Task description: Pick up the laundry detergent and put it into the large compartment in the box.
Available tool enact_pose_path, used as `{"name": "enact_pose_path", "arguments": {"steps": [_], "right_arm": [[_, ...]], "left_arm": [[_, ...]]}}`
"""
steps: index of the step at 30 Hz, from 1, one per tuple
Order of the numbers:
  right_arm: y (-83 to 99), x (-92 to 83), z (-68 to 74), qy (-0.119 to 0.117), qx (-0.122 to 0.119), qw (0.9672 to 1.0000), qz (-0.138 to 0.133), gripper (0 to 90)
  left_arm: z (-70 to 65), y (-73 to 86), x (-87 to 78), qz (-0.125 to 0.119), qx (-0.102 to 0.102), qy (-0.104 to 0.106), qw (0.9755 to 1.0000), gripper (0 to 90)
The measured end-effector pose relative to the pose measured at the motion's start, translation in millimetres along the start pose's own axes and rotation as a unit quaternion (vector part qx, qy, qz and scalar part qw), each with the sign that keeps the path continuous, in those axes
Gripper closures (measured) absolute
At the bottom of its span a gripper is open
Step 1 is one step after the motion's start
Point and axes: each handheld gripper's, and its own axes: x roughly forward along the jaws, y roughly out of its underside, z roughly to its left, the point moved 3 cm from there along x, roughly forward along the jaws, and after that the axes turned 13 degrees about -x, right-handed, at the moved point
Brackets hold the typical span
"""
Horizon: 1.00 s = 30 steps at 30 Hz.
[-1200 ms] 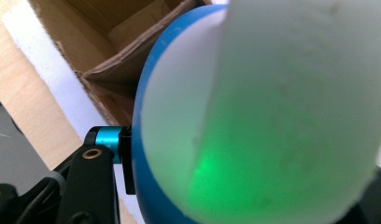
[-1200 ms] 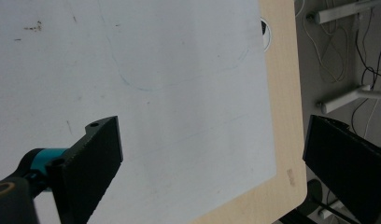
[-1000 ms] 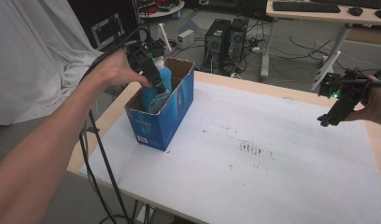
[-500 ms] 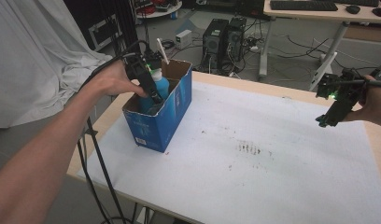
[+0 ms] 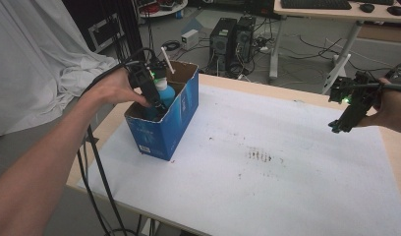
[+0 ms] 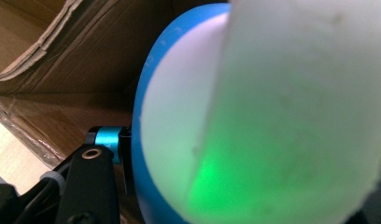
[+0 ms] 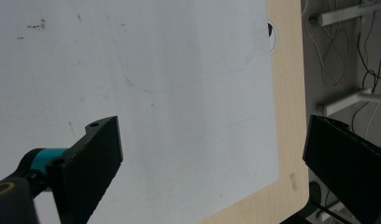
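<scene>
Left gripper [image 5: 157, 101] lower, blue bottle [image 5: 164, 93] inside cardboard box [image 5: 181, 115]

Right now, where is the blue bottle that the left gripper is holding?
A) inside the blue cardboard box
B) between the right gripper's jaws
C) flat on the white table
A: the left gripper holds the blue bottle down inside the open blue cardboard box.

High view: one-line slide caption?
Left tongs hold a blue bottle inside the cardboard box; right tongs open above table.
</scene>
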Motion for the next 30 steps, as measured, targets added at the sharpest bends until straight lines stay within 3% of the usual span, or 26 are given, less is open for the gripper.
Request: {"name": "enact_pose_path", "arguments": {"steps": [3,6,11,30], "right_arm": [[-0.4,-0.1,-0.1,0.000,-0.002,1.0000,-0.001,3.9],[0.0,0.7,-0.1,-0.001,-0.002,1.0000,0.001,3.9],[0.8,1.2,-0.5,-0.002,-0.001,1.0000,0.003,3.9],[-3.7,8.7,1.0,-0.008,-0.003,1.0000,0.001,3.9]], "left_arm": [[0.7,0.8,1.8,-0.001,0.000,0.002,1.0000,40.2],[1.7,2.0,6.2,0.009,0.015,0.001,0.9998,40.2],[1.2,4.3,16.5,0.013,0.012,0.004,0.9998,40.1],[6.4,8.7,17.1,0.003,0.018,0.016,0.9997,39.6]]}}
